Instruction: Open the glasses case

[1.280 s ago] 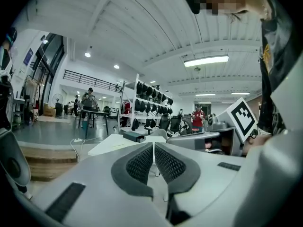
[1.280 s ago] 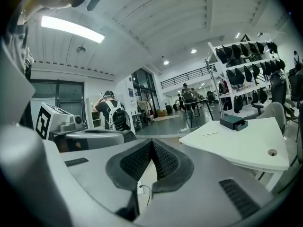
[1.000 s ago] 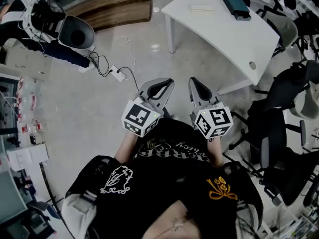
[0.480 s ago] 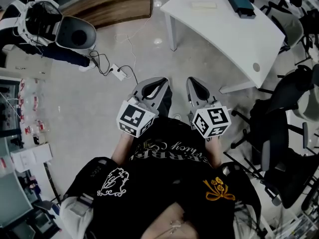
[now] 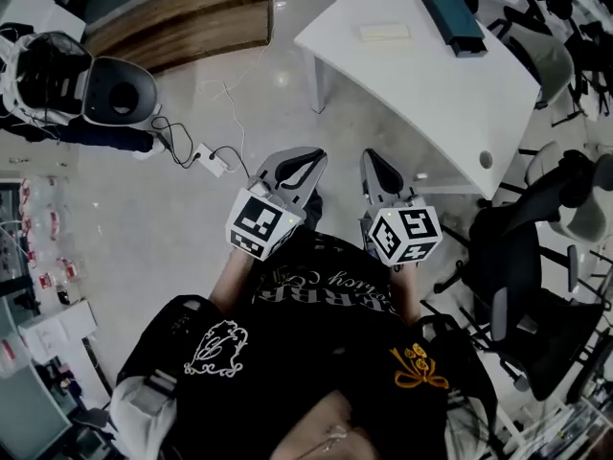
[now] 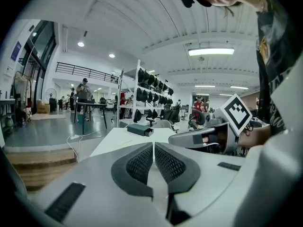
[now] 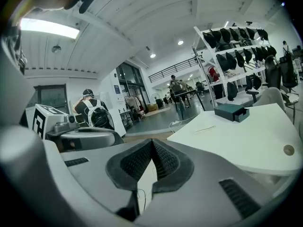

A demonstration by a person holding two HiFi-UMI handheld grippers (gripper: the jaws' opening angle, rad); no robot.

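The glasses case (image 5: 453, 19) is a dark teal box lying on the far part of a white table (image 5: 421, 84). It also shows in the left gripper view (image 6: 138, 129) and the right gripper view (image 7: 231, 112). Both grippers are held side by side in front of the person's chest, over the floor and well short of the table. My left gripper (image 5: 299, 161) is shut with nothing between its pads (image 6: 142, 163). My right gripper (image 5: 375, 163) is shut and empty too, its pads (image 7: 163, 161) meeting at the tips.
A thin cream strip (image 5: 384, 33) lies on the table near the case, and a round cable hole (image 5: 486, 160) sits by the near edge. Office chairs (image 5: 522, 266) stand at the right. A power strip with cables (image 5: 206, 156) lies on the floor at the left.
Both grippers have moved forward together with the person, still shut. The table and the case sit lower and closer in the head view.
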